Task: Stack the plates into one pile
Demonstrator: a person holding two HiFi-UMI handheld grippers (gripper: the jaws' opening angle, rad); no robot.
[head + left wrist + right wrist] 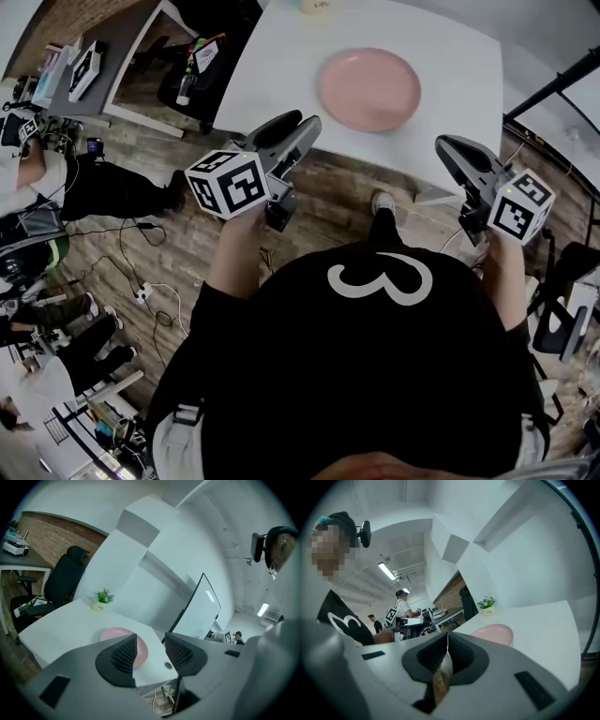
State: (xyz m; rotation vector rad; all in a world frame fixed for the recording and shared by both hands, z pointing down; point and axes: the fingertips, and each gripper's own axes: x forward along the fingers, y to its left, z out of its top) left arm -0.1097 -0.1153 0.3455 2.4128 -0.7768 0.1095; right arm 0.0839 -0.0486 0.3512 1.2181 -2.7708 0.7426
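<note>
The job looks about finished from where I stand: there is one pink plate pile [368, 89] on the white worktop [272, 56], toward its middle, and I see no other plate anywhere on the surface or in either gripper. Whether that pink shape is one plate or several nested together I can't make out, since the edges read as a single rim. If it is the full pile, nothing is left but to step away; if a plate is missing, it isn't in sight. The only other thing on the worktop is a small potted plant [101, 599] at the far edge, well apart from the plates. The person stands just off the near edge with both grippers raised in front of the chest, clear of the worktop and touching nothing. The left gripper [298, 122] points toward the plates, tipped only a little below level, its jaws standing apart with nothing between them; the plate merely shows beyond them. The right gripper [445, 145] is held out to the side at much the same height and tilt, near the worktop's near corner, with its jaws pressed together on nothing. Both marker cubes face up toward the person's head.
</note>
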